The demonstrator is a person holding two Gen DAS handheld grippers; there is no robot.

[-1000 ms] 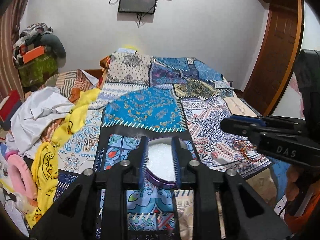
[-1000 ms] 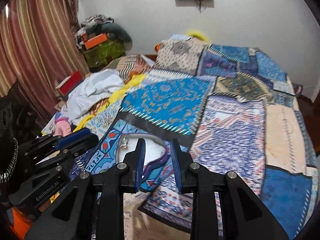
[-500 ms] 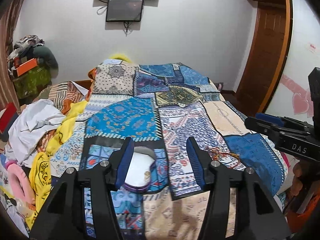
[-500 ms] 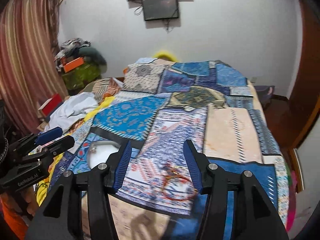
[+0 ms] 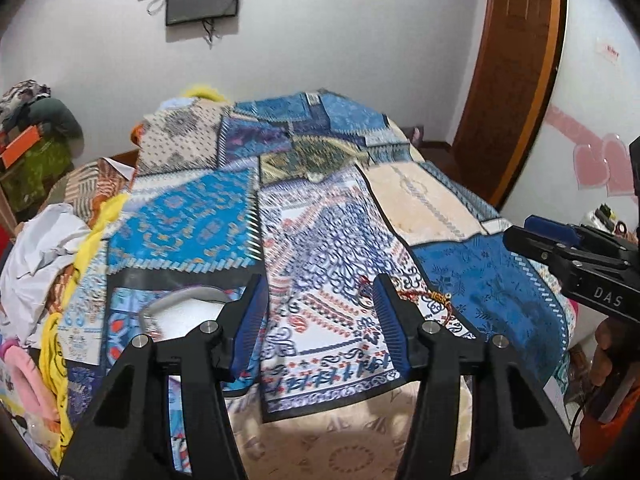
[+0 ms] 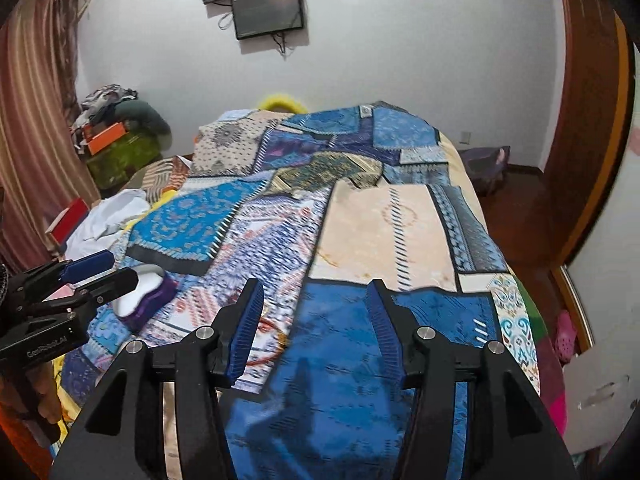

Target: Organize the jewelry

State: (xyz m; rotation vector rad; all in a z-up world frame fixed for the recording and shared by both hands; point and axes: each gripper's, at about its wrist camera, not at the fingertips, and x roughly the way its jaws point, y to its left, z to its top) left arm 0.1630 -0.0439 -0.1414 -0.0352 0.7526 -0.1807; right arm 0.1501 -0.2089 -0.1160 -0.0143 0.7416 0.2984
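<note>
A purple jewelry box with a white lining (image 5: 188,312) lies open on the patchwork bedspread, behind my left finger; it also shows in the right wrist view (image 6: 146,294). A small tangle of red and gold jewelry (image 5: 428,298) lies on the white-and-blue patch beside the left gripper's right finger; in the right wrist view it is a reddish blur (image 6: 268,340) by my left finger. My left gripper (image 5: 318,320) is open and empty above the bed's near edge. My right gripper (image 6: 316,328) is open and empty, to the right of the jewelry.
A pile of white and yellow clothes (image 5: 52,248) lies along the bed's left side. A pink item (image 5: 28,380) sits at the near left. A wooden door (image 5: 516,80) stands to the right. A screen (image 6: 268,12) hangs on the far wall.
Both grippers opened wide and swung right and back from the jewelry box. The box now sits left of each view, and the red-gold jewelry has come into view.
</note>
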